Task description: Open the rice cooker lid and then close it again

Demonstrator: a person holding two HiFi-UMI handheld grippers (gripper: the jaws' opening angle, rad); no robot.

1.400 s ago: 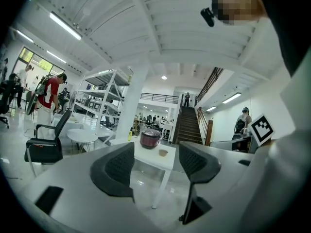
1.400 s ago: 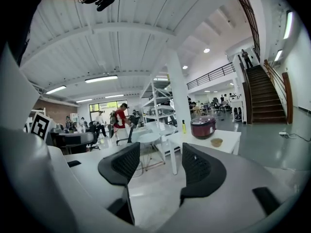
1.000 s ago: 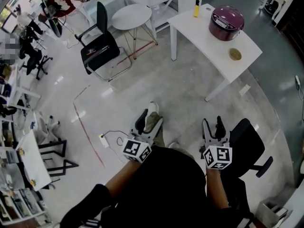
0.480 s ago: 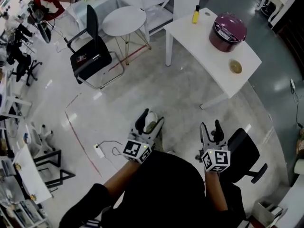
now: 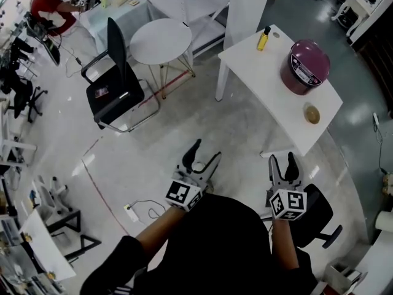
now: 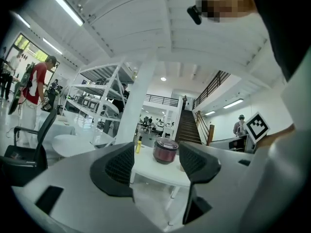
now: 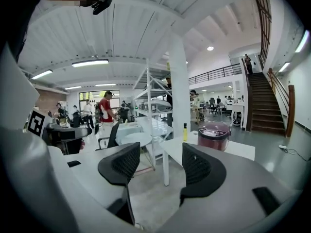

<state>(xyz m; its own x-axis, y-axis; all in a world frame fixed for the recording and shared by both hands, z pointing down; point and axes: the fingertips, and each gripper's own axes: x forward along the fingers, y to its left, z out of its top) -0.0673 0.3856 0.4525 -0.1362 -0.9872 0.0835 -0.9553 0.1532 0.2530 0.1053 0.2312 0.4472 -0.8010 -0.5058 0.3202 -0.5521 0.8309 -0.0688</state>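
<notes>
Grippers are held low above the floor, well apart from the task's thing: the left gripper (image 5: 206, 151) is spread wide with nothing between its jaws, and the right gripper (image 5: 281, 158) likewise. Farther off, the purple rice cooker (image 5: 305, 66) is seen, lid down, on the white table (image 5: 264, 72), with a yellow bottle (image 5: 263, 39) near it.

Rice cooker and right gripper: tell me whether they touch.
Apart. The head view shows the rice cooker on the white table, with bare floor between it and the right gripper.
</notes>
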